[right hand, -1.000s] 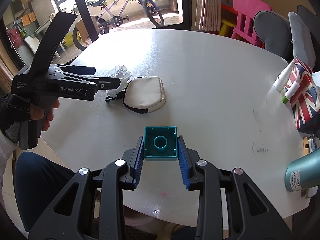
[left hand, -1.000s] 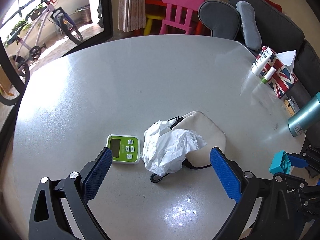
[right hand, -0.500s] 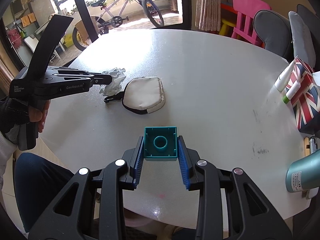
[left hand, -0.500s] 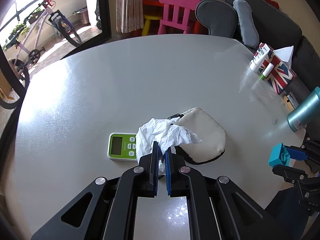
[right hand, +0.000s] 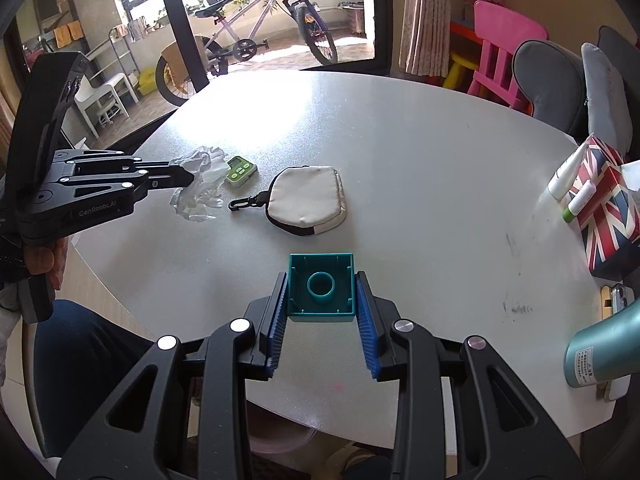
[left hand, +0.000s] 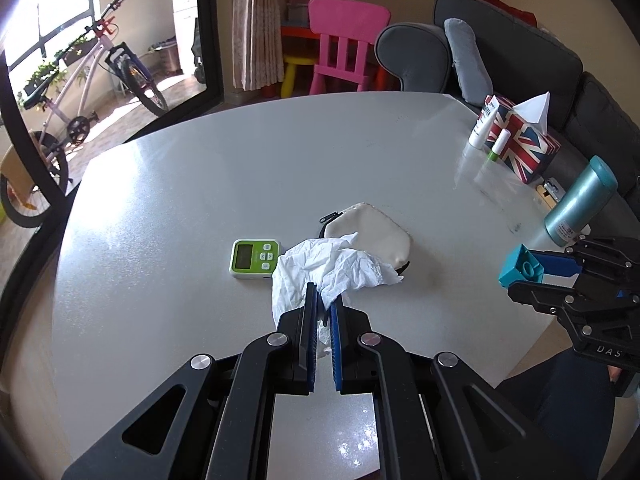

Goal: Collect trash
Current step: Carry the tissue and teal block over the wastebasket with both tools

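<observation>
A crumpled white tissue (left hand: 332, 270) hangs from my left gripper (left hand: 323, 300), whose blue pads are shut on its lower edge. In the right wrist view the same tissue (right hand: 200, 188) is lifted just off the grey table (right hand: 420, 168), pinched by the left gripper (right hand: 188, 176) at the left. My right gripper (right hand: 322, 284) is shut on a teal toy block (right hand: 322, 288), held above the table's near edge. That block (left hand: 520, 270) also shows at the right of the left wrist view.
A cream zip pouch (right hand: 306, 200) with a black clip and a green timer (right hand: 239, 170) lie mid-table. A Union Jack tissue box (right hand: 604, 204) with tubes, a teal flask (right hand: 600, 356) and a phone (right hand: 618, 296) sit at the right edge. Chairs and a sofa stand behind.
My left gripper closed on the tissue, then lifted it up and away from the pouch toward the left. The right gripper kept still with the block.
</observation>
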The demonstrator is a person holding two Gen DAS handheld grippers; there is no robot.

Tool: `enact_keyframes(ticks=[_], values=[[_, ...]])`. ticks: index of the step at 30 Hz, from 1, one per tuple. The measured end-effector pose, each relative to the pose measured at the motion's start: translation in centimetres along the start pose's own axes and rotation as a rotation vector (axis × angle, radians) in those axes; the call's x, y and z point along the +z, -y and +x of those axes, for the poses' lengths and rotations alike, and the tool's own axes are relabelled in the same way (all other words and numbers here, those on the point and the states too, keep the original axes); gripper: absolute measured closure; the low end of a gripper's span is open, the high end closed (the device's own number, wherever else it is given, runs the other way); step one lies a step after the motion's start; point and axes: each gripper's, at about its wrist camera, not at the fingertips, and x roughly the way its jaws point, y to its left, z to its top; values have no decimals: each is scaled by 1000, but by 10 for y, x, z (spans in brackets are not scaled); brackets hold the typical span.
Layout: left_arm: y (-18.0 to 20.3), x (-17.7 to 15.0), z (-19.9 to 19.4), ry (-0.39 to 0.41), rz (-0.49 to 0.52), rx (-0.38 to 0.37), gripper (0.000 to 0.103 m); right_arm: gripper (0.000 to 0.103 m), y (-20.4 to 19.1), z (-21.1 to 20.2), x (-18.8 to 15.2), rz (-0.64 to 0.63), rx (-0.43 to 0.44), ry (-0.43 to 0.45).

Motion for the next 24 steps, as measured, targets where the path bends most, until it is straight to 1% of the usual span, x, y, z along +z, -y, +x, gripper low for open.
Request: enact_keyframes(ticks=[3,11,18,24], values=[[7,-8,-14,19,14,1,97,71,-4,-8,-3,-11,3,9],[17,-27,-47,53,27,-28,97,71,-13,-33,-16,-37,11,30],[28,-48,-66,58,44,-47,97,71,-27,-52,-32,-70,29,36],[36,-70,-79,44,59,-58,97,71,-41,-65,-45,-97,53,33]])
